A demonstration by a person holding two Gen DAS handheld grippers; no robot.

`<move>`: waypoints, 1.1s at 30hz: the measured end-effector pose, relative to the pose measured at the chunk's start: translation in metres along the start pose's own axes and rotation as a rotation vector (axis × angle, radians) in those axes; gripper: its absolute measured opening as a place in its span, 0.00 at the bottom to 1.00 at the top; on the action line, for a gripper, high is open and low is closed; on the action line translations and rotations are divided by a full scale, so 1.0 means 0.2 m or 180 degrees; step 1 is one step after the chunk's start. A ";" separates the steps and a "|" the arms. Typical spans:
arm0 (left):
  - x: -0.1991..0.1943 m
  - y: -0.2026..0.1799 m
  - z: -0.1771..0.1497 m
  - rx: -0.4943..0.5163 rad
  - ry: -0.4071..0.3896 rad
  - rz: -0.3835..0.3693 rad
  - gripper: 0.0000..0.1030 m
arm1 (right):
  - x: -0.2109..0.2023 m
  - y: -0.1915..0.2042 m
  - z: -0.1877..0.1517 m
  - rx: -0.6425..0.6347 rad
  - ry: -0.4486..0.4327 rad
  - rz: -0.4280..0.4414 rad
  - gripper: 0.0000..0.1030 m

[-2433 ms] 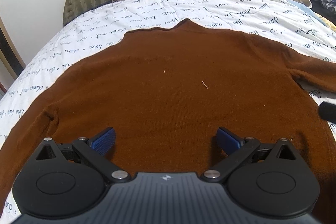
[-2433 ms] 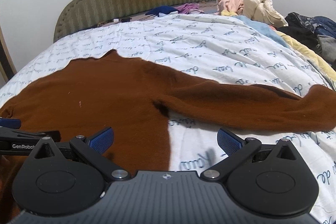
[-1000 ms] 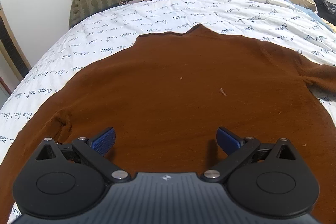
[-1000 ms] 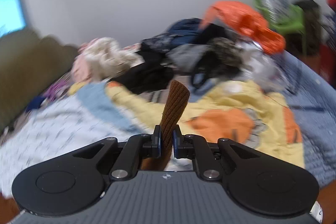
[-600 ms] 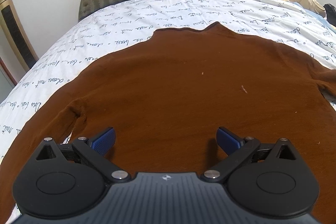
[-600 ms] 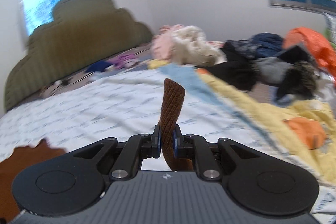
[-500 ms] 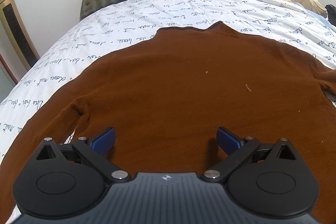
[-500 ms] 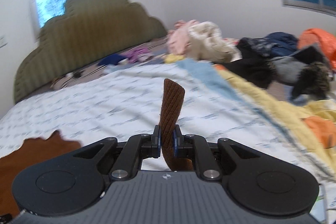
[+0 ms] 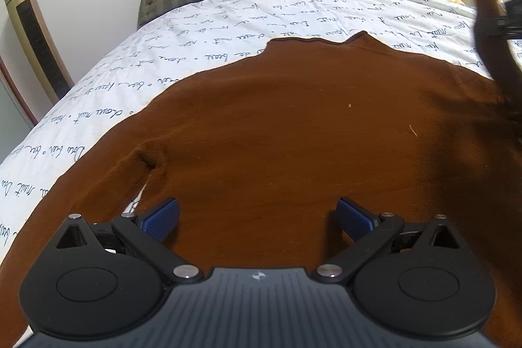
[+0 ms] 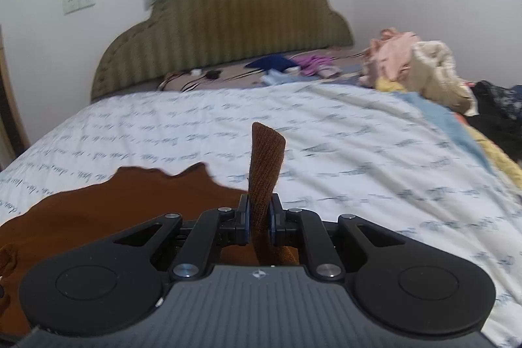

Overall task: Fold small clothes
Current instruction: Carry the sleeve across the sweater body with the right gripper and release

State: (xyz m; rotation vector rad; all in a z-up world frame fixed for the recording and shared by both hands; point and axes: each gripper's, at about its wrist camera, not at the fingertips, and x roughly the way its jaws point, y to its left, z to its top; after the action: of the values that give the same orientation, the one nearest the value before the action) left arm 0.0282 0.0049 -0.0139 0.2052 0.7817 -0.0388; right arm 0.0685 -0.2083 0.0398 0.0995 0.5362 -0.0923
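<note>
A brown sweater (image 9: 293, 132) lies flat on the bed (image 9: 202, 31), collar toward the headboard, with its right sleeve (image 10: 265, 165) pinched at the cuff by the right hand-held gripper (image 10: 259, 225), raised at the sweater's right edge. The sweater's body lies to that gripper's left, so the sleeve likely folds across that way. The left hand-held gripper (image 9: 257, 217) hangs spread and empty above the hem.

I have open bedspread (image 10: 359, 158) beyond the sweater (image 9: 293, 132) and on my left toward the headboard (image 10: 222, 31). On my right a clothes pile (image 10: 421, 67) blocks the way; the lifted sleeve (image 9: 489, 31) crosses the left view's right edge.
</note>
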 end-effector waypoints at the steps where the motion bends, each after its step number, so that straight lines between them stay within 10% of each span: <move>1: 0.00 0.01 0.00 -0.0016 -0.0001 0.0001 1.00 | 0.03 0.04 0.01 -0.0003 0.0038 0.0048 0.15; 16: 0.00 0.16 -0.05 -0.0146 0.0016 0.0202 1.00 | 0.30 0.71 -0.03 -0.0571 0.0358 0.0675 0.15; 33: 0.02 0.28 -0.08 -0.0362 0.0106 0.0337 1.00 | 0.37 1.03 -0.13 -0.0961 0.0604 0.1253 0.19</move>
State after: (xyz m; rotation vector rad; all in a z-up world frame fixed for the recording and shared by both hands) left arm 0.0263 0.0623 -0.0185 0.1393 0.8027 0.1090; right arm 0.1416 -0.0059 -0.0054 -0.0830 0.7046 0.3850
